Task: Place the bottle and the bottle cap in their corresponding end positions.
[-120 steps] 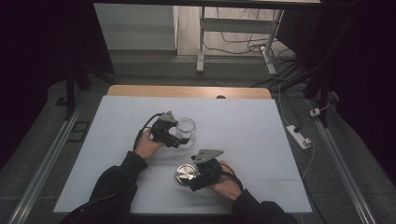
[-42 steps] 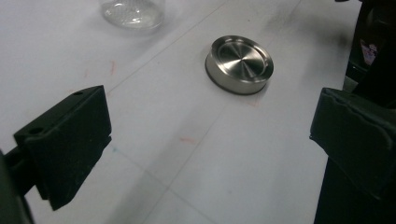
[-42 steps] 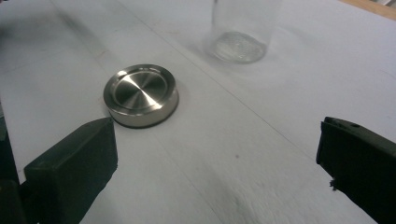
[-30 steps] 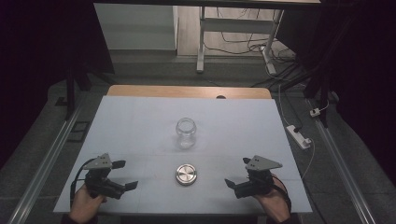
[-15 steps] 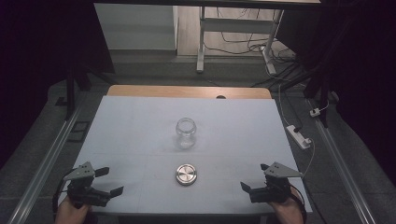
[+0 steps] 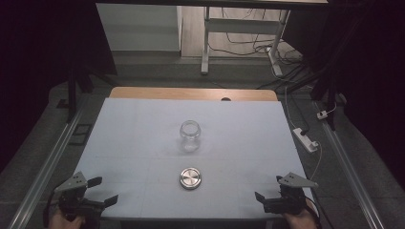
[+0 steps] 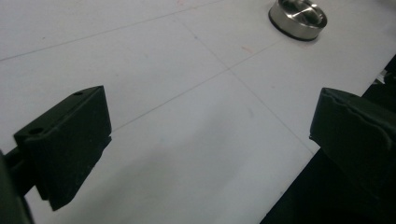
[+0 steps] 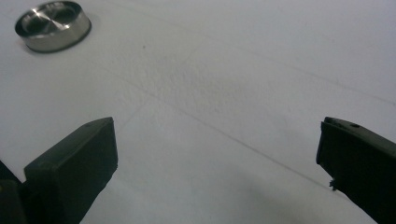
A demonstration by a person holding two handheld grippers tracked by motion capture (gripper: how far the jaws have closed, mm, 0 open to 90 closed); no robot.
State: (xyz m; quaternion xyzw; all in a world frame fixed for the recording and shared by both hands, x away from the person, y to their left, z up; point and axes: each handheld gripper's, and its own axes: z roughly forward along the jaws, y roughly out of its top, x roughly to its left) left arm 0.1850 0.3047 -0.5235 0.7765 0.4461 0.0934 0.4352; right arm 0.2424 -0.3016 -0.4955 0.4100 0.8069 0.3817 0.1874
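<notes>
A clear glass jar [image 6: 190, 135] stands upright and uncapped at the middle of the white table [image 6: 133, 129]. Its round metal lid [image 6: 191, 178] lies flat on the table a little nearer to me. My left gripper [image 6: 104, 191] is at the near left corner, open and empty, far from both. At the near right corner my right gripper [image 6: 268, 189] is also open and empty. In the left gripper view the lid [image 7: 298, 13] sits far off beyond the spread jaws of the left gripper [image 7: 210, 126]. The right gripper view shows the lid [image 8: 53, 25] at upper left, ahead of the right gripper [image 8: 217, 149].
A wooden strip [image 6: 191, 93] runs along the table's far edge. A white power strip [image 6: 305, 139] with a cable lies off the table's right side. Metal rails [image 6: 43, 171] flank both sides. The table's near edge is just under both grippers.
Four seconds ago the left gripper was at the jar and the right at the lid. Both have let go and drawn back to the near corners, still sliding back in the last half second.
</notes>
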